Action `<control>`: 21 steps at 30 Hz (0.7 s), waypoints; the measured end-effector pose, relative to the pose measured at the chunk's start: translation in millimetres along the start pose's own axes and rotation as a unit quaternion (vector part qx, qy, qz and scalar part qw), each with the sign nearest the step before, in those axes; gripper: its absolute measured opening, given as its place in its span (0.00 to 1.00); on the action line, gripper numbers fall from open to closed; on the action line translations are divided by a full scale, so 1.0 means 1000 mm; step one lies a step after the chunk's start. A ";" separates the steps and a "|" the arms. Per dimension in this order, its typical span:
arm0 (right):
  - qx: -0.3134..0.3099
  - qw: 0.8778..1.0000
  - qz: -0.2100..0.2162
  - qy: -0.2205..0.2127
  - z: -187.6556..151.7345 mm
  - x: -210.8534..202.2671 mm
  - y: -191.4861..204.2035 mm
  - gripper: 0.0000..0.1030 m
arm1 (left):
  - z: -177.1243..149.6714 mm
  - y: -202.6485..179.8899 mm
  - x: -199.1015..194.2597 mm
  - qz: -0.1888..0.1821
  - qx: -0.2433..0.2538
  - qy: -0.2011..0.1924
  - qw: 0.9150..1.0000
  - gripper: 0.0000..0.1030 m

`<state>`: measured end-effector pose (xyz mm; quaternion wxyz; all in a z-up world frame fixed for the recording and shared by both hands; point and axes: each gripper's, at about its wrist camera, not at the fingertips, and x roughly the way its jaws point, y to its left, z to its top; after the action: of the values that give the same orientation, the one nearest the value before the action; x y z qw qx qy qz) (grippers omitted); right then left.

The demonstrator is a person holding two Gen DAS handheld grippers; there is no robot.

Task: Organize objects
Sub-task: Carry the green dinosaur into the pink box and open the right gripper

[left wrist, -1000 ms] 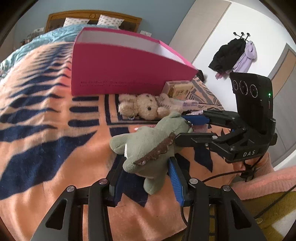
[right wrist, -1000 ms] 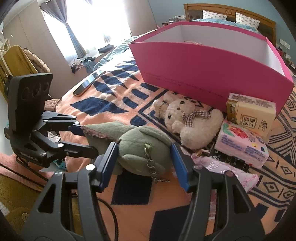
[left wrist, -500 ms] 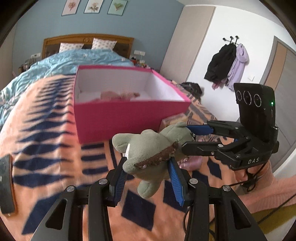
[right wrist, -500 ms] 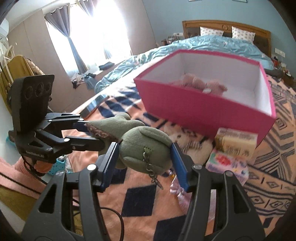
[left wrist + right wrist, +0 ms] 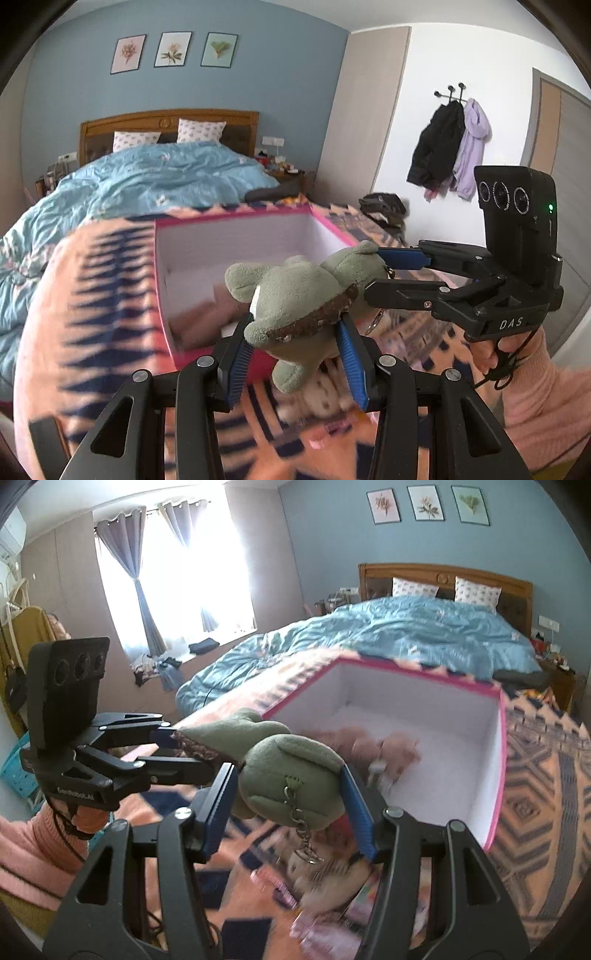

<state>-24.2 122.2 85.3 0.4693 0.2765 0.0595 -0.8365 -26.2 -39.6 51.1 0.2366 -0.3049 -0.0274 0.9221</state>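
Both grippers clamp green plush (image 5: 295, 295); pink box (image 5: 495, 812) holds pink toy (image 5: 369, 746).

Black grippers, blue fingers (image 5: 349, 343), pink sleeves (image 5: 26, 853).

The soft toy (image 5: 295, 295) is green with a brown bumpy strip. The box (image 5: 496, 775) behind the toy is pink outside and white inside. A pink thing (image 5: 369, 744) lies in the box. The blanket (image 5: 92, 295) under the box is orange with dark blue shapes. Past the box, the quilt (image 5: 147, 177) is light blue. The gripper pads (image 5: 351, 350) are blue on black arms.
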 end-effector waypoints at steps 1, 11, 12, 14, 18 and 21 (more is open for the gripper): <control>-0.004 1.000 -0.005 -0.004 0.007 0.002 -0.002 0.58 | 0.009 0.004 0.004 -0.001 0.000 -0.002 1.000 0.43; 0.019 0.999 -0.026 0.003 0.057 0.049 -0.053 0.58 | 0.056 0.040 0.062 0.045 -0.007 0.012 0.999 0.44; 0.025 0.999 -0.026 0.008 0.060 0.056 -0.058 0.58 | 0.058 0.046 0.069 0.048 -0.011 0.016 0.999 0.44; 0.035 0.999 -0.025 0.021 0.061 0.071 -0.069 0.58 | 0.062 0.053 0.080 0.056 -0.014 0.021 0.998 0.44; 0.059 0.997 -0.028 0.039 0.064 0.096 -0.089 0.58 | 0.068 0.067 0.105 0.064 -0.026 0.042 0.997 0.44; 0.074 0.995 -0.033 0.051 0.067 0.110 -0.099 0.58 | 0.072 0.075 0.122 0.070 -0.032 0.060 0.995 0.44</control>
<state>-177.4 69.7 68.7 0.4165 0.3505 0.0306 -0.8383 -184.9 -44.1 27.4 0.1627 -0.3687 -0.0214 0.9149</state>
